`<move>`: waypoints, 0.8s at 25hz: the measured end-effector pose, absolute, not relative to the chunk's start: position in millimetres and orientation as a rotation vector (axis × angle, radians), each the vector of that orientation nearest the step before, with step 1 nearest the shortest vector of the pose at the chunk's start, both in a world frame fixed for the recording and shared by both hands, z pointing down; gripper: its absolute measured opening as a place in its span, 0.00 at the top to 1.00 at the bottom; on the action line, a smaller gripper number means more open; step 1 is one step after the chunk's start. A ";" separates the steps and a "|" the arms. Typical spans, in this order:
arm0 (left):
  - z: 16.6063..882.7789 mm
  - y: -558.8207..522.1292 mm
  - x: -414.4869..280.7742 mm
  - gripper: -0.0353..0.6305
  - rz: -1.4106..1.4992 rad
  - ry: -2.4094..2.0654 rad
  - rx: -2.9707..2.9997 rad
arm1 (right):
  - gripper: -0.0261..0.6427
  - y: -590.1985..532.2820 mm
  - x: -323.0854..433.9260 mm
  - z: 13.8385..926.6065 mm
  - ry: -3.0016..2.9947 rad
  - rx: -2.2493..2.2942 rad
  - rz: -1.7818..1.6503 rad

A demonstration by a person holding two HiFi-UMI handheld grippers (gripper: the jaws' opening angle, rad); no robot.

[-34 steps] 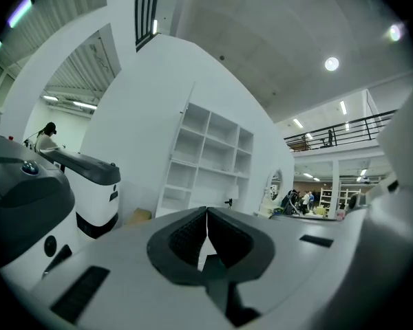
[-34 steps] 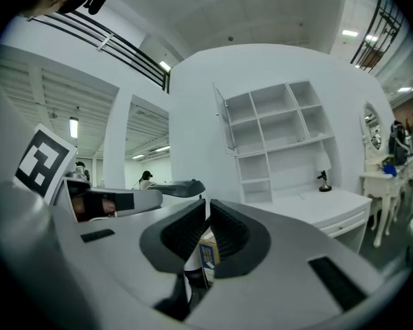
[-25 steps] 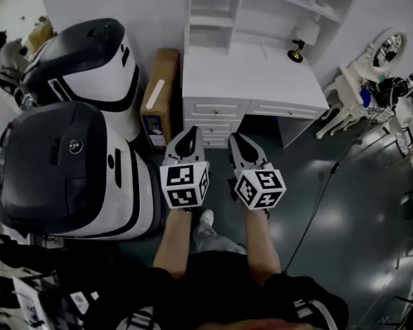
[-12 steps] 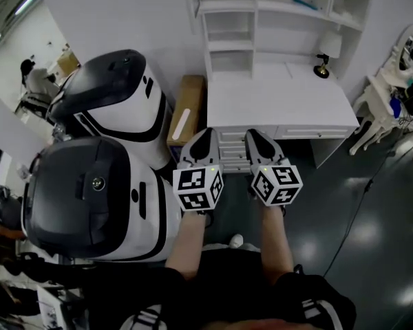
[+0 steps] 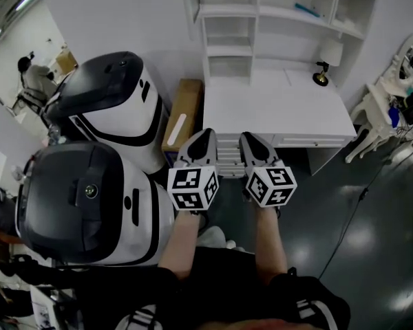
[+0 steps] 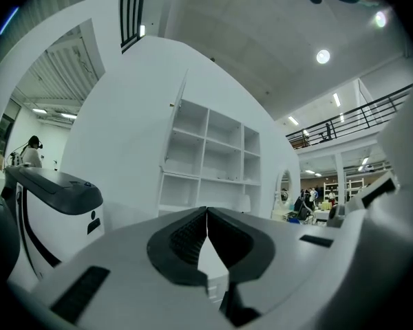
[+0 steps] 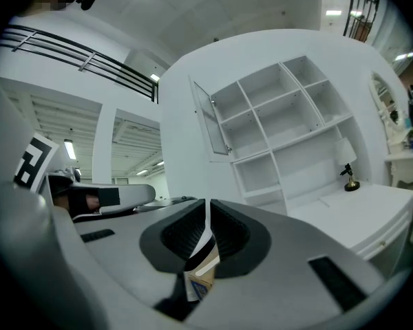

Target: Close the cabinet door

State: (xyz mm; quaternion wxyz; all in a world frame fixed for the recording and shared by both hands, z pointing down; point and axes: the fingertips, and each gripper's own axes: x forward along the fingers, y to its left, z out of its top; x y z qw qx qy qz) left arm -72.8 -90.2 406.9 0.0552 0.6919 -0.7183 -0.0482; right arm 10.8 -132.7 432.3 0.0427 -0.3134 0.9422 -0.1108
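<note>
With left tool (image 6: 206,215) and right tool (image 7: 206,205) pressed together, empty, best raise one to the far white cabinet door (image 7: 210,119), pushing flat.

No word, brand or number can be read anywhere in these views. The left white marker cube (image 5: 191,188) and the right white marker cube (image 5: 270,186) carry only black-and-white square code patterns, not letters. The large white-and-black rounded machine (image 6: 58,192) bears a small black person-shaped pictogram (image 6: 93,222) on its side. Any print on the brown cardboard box (image 5: 186,95) and its white strip label is too small to read.
</note>
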 end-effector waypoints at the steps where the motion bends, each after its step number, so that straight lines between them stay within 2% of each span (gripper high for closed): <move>1: 404.5 -91.9 -77.9 0.93 -0.151 -2.199 2.083 | 0.90 -134.5 7.6 431.0 2.882 -0.946 -0.347; 15: 369.7 -162.8 -127.7 0.93 -0.305 -2.254 2.086 | 0.90 -203.2 -31.2 393.2 2.869 -0.915 -0.217; 20: 375.8 -192.2 -160.0 0.93 -0.315 -2.200 2.084 | 0.90 -232.8 -76.1 397.7 2.891 -0.866 -0.234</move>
